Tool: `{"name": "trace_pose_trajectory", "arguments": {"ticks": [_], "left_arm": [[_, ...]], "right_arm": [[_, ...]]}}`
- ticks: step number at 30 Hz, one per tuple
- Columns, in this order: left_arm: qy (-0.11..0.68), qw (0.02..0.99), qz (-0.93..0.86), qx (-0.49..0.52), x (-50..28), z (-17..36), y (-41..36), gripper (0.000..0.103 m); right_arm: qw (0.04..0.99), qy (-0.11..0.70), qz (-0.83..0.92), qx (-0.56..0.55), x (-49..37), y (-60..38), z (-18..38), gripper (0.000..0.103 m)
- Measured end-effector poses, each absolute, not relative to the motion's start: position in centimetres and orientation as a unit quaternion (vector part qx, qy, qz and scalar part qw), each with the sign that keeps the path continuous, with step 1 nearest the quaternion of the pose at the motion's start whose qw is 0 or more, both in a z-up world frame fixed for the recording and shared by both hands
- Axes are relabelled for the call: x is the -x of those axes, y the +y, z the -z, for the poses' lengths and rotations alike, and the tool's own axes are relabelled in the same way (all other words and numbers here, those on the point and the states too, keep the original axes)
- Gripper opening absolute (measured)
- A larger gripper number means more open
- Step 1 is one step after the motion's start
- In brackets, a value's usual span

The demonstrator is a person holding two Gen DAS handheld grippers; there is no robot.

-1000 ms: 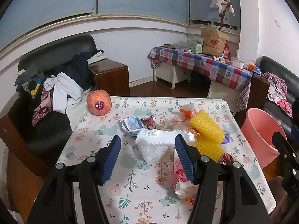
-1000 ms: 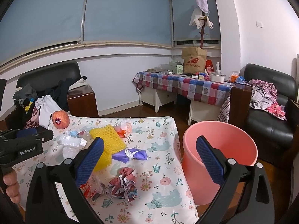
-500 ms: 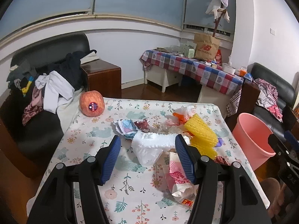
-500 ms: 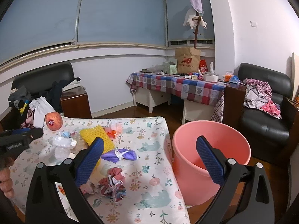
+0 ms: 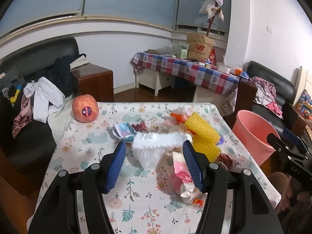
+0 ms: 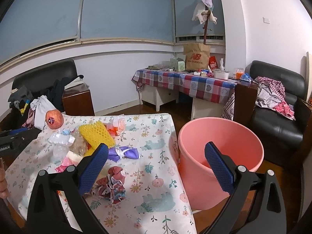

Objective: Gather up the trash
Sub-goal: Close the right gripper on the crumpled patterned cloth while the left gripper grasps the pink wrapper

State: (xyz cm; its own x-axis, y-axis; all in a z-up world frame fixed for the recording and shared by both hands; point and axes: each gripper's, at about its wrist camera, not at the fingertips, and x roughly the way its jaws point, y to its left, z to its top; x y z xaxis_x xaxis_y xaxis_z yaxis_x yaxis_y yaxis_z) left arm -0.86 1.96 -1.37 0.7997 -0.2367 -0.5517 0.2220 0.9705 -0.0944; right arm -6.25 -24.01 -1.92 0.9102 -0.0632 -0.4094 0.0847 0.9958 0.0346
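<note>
Floral-cloth table (image 5: 136, 195) carrying apple (image 5: 85, 108) at far left, trash pile at centre: white foam sleeve (image 5: 161, 139), yellow foam net (image 5: 202, 131). Left hand-held gripper (image 5: 154, 156) hovering wide above sleeve, gripping nothing. Right hand-held gripper (image 6: 156, 160) spreading wide, empty, beside pink bucket (image 6: 220, 136) standing off table's right edge.

The left wrist view looks from above the worktop's (image 5: 136, 195) near edge, along its own tool (image 5: 154, 165), toward the far edge and the window wall. The right wrist view sits near the worktop's (image 6: 156, 175) near right corner, facing the same wall, with the pink bucket (image 6: 220, 136) close ahead. Both share the littered worktop, the bucket (image 5: 253, 132) and the checkered table (image 5: 187, 70).
</note>
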Motion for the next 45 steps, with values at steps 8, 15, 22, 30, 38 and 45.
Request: {"name": "trace_pose_trajectory", "arguments": {"ticks": [8,15,22,30,38,45], "left_arm": [[0.324,0.93,0.171,0.026,1.5,3.4,2.4,0.05],[0.349,0.913,0.207,0.03,1.6,4.8,1.3,0.046],[0.367,0.901,0.23,0.033,1.3,5.7,0.0,0.041],[0.395,0.89,0.224,0.042,0.0,6.9,-0.8,0.041],[0.403,0.885,0.226,0.05,-0.4,7.6,-1.0,0.028],[0.4,0.885,0.232,0.057,0.0,7.4,-0.6,0.021]], "right_arm": [[0.97,0.24,0.021,-0.029,5.7,-24.0,3.1,0.089],[0.966,0.258,-0.003,-0.03,5.5,-23.6,4.1,0.08],[0.96,0.275,-0.029,-0.037,5.5,-23.3,4.7,0.073],[0.958,0.282,-0.043,-0.035,5.3,-22.6,5.2,0.073],[0.955,0.289,-0.046,-0.038,5.1,-22.7,5.3,0.073],[0.953,0.295,-0.054,-0.036,5.1,-22.7,5.5,0.073]]}}
